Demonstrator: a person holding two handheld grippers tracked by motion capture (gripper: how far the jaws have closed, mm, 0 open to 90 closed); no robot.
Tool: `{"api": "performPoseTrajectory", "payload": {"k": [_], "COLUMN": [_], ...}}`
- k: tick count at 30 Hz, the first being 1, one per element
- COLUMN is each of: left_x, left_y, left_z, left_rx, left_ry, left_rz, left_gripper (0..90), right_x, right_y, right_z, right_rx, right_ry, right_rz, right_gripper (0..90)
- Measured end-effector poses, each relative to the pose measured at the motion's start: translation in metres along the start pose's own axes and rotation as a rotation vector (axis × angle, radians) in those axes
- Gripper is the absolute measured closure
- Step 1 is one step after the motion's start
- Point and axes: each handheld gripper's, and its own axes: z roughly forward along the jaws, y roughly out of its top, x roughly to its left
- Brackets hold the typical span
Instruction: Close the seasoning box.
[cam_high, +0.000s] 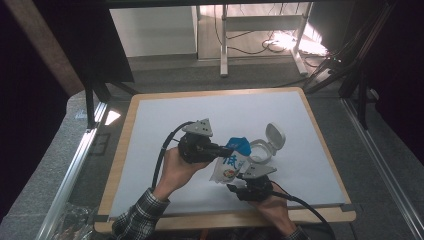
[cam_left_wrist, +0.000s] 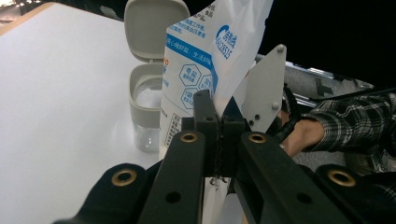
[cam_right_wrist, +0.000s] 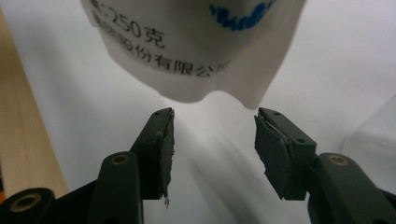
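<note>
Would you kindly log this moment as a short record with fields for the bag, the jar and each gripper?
bag: white and blue printed bag, held up above the table
jar: small clear jar with its hinged lid flipped open, standing beside the bag, white contents inside
left gripper: jaws shut on the bag's edge
right gripper: jaws open just below the bag's bottom corner, nothing between them
surface: white table top with a wooden edge
</note>
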Motion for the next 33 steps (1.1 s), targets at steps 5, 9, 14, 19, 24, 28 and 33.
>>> {"api": "performPoseTrajectory", "payload": {"k": [5,9,14,19,24,28,33], "left_x": [-0.002,-0.001,-0.001,-0.003,-0.004,-0.002,-0.001], "left_y": [0.002,0.002,0.003,0.004,0.005,0.005,0.005], "left_z": [0.001,0.003,0.003,0.004,0.004,0.006,0.009], "left_rx": [-0.008,-0.008,-0.011,-0.018,-0.024,-0.029,-0.035], "left_ry": [0.003,0.001,-0.005,-0.017,-0.009,-0.005,0.01], "left_rz": [0.003,-0.006,-0.015,-0.022,-0.026,-0.035,-0.039], "left_gripper": [90.0,90.0,90.0,90.0,90.0,90.0,89.8], "right_x": [0.001,0.002,0.004,0.004,0.005,0.007,0.011], "right_y": [0.002,0.005,0.005,0.007,0.008,0.009,0.009], "right_z": [0.001,0.001,0.006,0.007,0.005,0.003,0.004], "right_rx": [-0.049,-0.083,-0.077,-0.103,-0.131,-0.15,-0.155], "right_ry": [-0.033,-0.047,-0.071,-0.082,-0.08,-0.06,-0.049], "right_rz": [-0.007,0.001,-0.009,-0.021,-0.016,-0.047,-0.04], "right_gripper": [45.9,45.3,45.2,45.1,45.3,52.4,55.6]}}
